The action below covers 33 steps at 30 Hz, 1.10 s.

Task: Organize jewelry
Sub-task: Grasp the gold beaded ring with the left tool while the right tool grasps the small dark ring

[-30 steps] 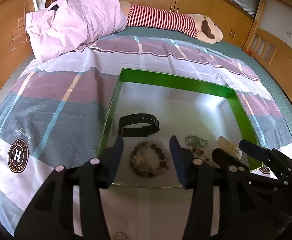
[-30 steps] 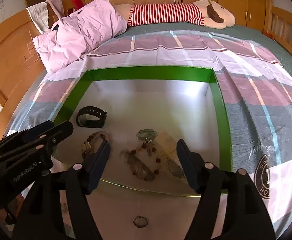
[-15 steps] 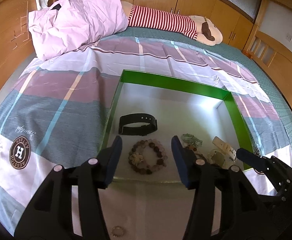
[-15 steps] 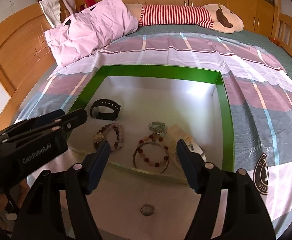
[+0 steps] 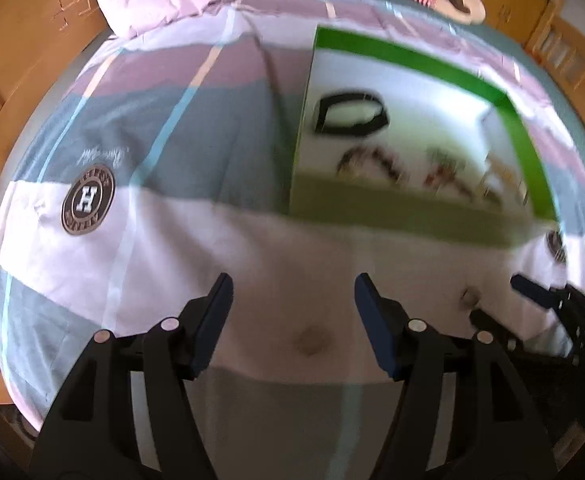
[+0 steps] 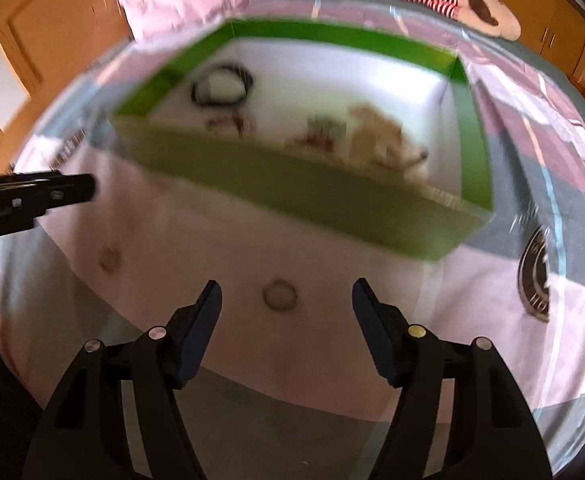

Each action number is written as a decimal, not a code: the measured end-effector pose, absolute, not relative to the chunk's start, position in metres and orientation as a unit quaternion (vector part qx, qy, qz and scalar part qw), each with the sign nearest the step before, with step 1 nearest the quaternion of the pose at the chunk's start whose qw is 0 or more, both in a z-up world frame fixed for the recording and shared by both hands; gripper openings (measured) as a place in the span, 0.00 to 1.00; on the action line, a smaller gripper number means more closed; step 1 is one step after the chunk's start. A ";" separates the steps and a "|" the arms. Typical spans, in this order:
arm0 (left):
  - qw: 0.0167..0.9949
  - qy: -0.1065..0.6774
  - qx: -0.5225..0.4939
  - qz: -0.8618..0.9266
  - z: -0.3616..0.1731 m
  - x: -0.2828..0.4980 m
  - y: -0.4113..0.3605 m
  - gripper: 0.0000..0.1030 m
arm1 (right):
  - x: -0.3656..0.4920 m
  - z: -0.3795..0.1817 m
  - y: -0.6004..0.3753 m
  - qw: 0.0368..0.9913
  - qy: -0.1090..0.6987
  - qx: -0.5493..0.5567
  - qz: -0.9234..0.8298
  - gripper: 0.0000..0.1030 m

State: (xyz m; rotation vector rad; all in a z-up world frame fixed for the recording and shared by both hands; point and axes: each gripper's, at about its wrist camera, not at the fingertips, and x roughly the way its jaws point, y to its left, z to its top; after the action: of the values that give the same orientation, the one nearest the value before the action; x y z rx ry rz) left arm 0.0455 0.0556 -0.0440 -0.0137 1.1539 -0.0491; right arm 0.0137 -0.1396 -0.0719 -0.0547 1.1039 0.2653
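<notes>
Bedspread (image 6: 392, 320) with one green tray (image 6: 332, 200), two small rings (image 6: 279, 295), both grippers (image 5: 292, 300) (image 6: 286, 302) open, empty.

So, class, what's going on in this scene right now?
A person holds two grippers over a bed, tidying jewelry. Both the left gripper and right gripper are open and empty; the left jaws have just been opening. Each hovers above a small ring-like piece on the bedsheet, outside the green box holding a black band and bracelets.

Left gripper (image 5: 293, 294) over bedsheet (image 5: 172, 248), jaws just opening, nothing between; small ring (image 5: 311, 340) below. Green box (image 5: 412, 56) beyond: black band (image 5: 350, 114), blurred bracelets.
</notes>
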 end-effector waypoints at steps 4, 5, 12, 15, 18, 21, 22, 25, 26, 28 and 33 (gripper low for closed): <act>0.824 0.565 0.015 -0.045 -0.061 0.032 0.057 0.65 | 0.016 -0.082 -0.135 0.837 0.533 -0.035 0.118 0.66; 0.821 0.569 0.021 -0.051 -0.065 0.028 0.055 0.65 | 0.017 -0.083 -0.133 0.836 0.535 -0.036 0.119 0.66; 0.804 0.588 0.058 -0.067 -0.084 0.017 0.042 0.67 | 0.024 -0.095 -0.120 0.826 0.546 -0.059 0.126 0.40; 0.802 0.589 0.062 -0.073 -0.085 0.015 0.039 0.68 | 0.026 -0.097 -0.119 0.825 0.548 -0.056 0.126 0.41; 0.799 0.594 0.063 -0.071 -0.089 0.016 0.038 0.68 | 0.025 -0.097 -0.117 0.826 0.546 -0.064 0.125 0.41; 0.793 0.604 0.067 -0.057 -0.100 0.017 0.037 0.59 | 0.023 -0.098 -0.113 0.826 0.544 -0.074 0.123 0.40; 0.794 0.602 0.065 -0.056 -0.101 0.018 0.037 0.59 | 0.023 -0.098 -0.112 0.826 0.545 -0.075 0.123 0.40; 0.801 0.592 0.068 -0.058 -0.098 0.016 0.034 0.41 | 0.022 -0.097 -0.111 0.824 0.547 -0.073 0.129 0.30; 0.802 0.591 0.066 -0.060 -0.097 0.016 0.034 0.35 | 0.023 -0.097 -0.110 0.823 0.547 -0.073 0.133 0.21; 0.804 0.588 0.065 -0.061 -0.094 0.015 0.033 0.20 | 0.022 -0.096 -0.108 0.823 0.545 -0.079 0.135 0.20; 0.806 0.585 0.052 -0.069 -0.087 0.014 0.035 0.20 | 0.021 -0.094 -0.112 0.823 0.546 -0.072 0.137 0.20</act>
State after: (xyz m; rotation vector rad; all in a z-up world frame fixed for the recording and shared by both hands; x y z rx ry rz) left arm 0.0140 0.0349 -0.0874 0.1116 1.2526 -0.1478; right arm 0.0213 -0.1115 -0.0942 -0.1525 1.1617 0.2911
